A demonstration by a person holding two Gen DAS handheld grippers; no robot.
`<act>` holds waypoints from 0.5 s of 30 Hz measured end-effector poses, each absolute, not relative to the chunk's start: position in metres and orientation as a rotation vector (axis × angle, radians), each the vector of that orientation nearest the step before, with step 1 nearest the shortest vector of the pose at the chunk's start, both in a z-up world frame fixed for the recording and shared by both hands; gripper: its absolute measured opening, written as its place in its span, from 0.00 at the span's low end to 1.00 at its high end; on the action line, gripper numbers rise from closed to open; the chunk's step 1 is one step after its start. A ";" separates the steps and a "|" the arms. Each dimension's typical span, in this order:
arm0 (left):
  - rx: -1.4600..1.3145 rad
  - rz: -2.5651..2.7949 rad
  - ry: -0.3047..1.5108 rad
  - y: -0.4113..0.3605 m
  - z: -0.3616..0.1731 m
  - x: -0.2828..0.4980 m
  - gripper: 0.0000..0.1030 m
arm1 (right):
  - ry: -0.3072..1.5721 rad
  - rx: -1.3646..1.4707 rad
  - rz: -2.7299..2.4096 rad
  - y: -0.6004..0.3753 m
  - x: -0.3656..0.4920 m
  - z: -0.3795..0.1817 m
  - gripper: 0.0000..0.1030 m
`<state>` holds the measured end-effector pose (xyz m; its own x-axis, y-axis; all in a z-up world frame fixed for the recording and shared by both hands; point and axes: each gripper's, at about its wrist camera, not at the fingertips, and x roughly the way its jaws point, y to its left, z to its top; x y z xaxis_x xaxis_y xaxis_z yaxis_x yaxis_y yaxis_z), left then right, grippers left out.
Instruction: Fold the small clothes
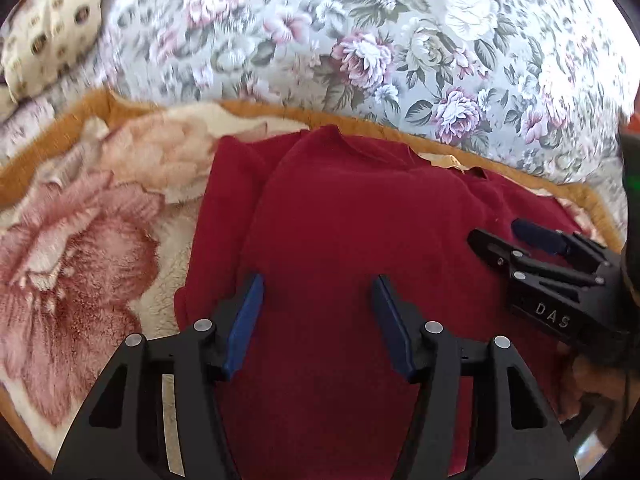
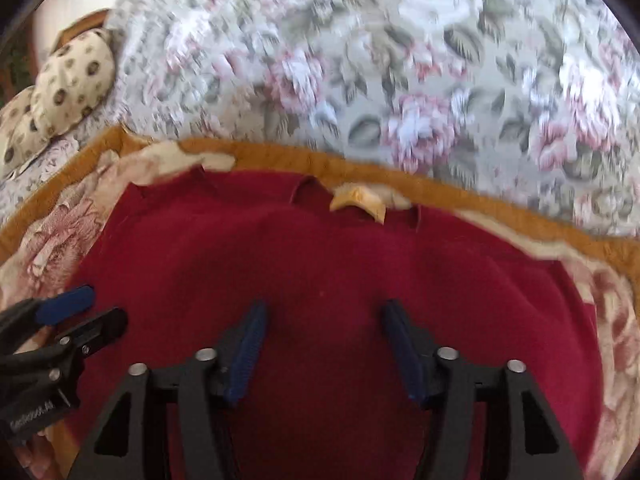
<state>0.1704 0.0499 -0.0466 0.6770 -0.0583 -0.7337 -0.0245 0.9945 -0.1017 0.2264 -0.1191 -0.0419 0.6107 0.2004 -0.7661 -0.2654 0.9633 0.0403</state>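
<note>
A dark red garment [image 1: 340,220] lies spread on a plush floral blanket, with its left side folded over the body. In the right wrist view the red garment [image 2: 320,264] shows its neckline with a yellow collar lining [image 2: 360,200] at the far edge. My left gripper [image 1: 318,312] is open and empty above the garment's near part. My right gripper [image 2: 322,340] is open and empty above the garment's middle. The right gripper also shows in the left wrist view [image 1: 508,236] at the right, and the left gripper shows in the right wrist view [image 2: 88,312] at the left.
The plush blanket [image 1: 80,240] with pink flowers and an orange border [image 2: 280,156] lies under the garment. A grey floral bedspread [image 1: 360,40] fills the far side. A cream patterned pillow [image 1: 48,40] sits at the far left.
</note>
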 end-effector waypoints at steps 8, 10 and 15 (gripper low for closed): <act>-0.124 -0.006 0.782 0.054 -0.051 0.167 0.56 | 0.852 -0.065 0.272 -0.122 0.223 -0.044 0.61; -0.122 -0.004 0.778 0.053 -0.052 0.166 0.56 | 0.850 -0.074 0.265 -0.120 0.222 -0.043 0.61; -0.126 -0.007 0.773 0.053 -0.051 0.166 0.56 | 0.853 -0.045 0.286 -0.124 0.224 -0.042 0.65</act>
